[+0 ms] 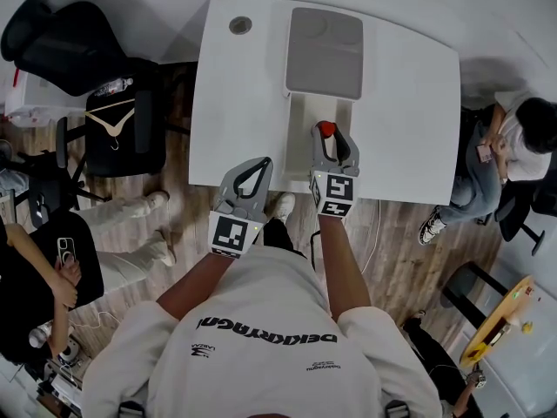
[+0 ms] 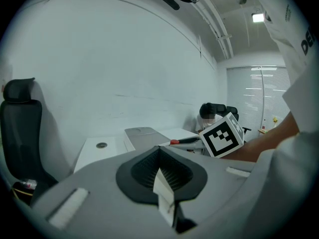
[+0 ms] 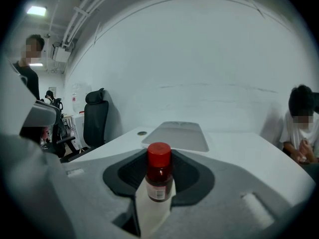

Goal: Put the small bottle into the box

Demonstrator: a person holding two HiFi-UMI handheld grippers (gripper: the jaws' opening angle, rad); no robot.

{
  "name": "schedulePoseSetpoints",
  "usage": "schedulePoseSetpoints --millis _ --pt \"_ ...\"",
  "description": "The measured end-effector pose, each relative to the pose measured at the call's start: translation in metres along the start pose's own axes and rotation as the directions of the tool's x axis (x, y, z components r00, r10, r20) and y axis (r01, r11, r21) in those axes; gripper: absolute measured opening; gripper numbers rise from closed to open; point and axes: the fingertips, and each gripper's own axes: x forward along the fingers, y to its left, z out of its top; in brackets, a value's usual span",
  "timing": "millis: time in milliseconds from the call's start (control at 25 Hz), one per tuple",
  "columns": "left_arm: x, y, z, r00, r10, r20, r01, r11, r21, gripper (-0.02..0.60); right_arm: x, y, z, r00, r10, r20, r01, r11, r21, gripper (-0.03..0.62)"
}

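Closest to the lens is my right gripper [image 1: 333, 144], and upright between its jaws stands the small bottle [image 3: 159, 177], dark red under a red cap [image 3: 159, 156] with a pale label low on its side. The jaws are set fairly wide, yet they press on the bottle from both sides, so I have a firm hold on it. My left gripper [image 1: 261, 165] sits beside it at the near edge of the table [image 1: 409, 103]. Its jaws are drawn together with nothing in them, and it takes no part in the work.

Seen from my head, the bottle sits above the open white box [image 1: 303, 133], whose tray lies on the table just ahead of me. The grey lid [image 1: 325, 52] is folded back flat beyond it, so nothing bars the way in. I cannot tell whether the bottle's base has met the tray floor or hangs a little above it, because the gripper covers that spot.

I judge the task well along. The bottle is picked up and brought over the box, and the box is open. What is left, as I read it, is to lower the bottle until it rests inside, spread the jaws and draw the gripper clear without knocking it over.

Farther out, a round cable hole [image 1: 240, 25] marks the far left of the table.
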Motion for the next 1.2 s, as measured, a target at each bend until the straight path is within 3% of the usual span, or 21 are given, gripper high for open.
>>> schedulePoseSetpoints --millis 1200 --pt "-0.004 0.005 -0.007 1.0 -0.004 -0.015 0.004 1.0 0.001 0.005 0.029 -0.002 -0.02 0.999 -0.01 -0.044 0.01 1.0 -0.008 0.137"
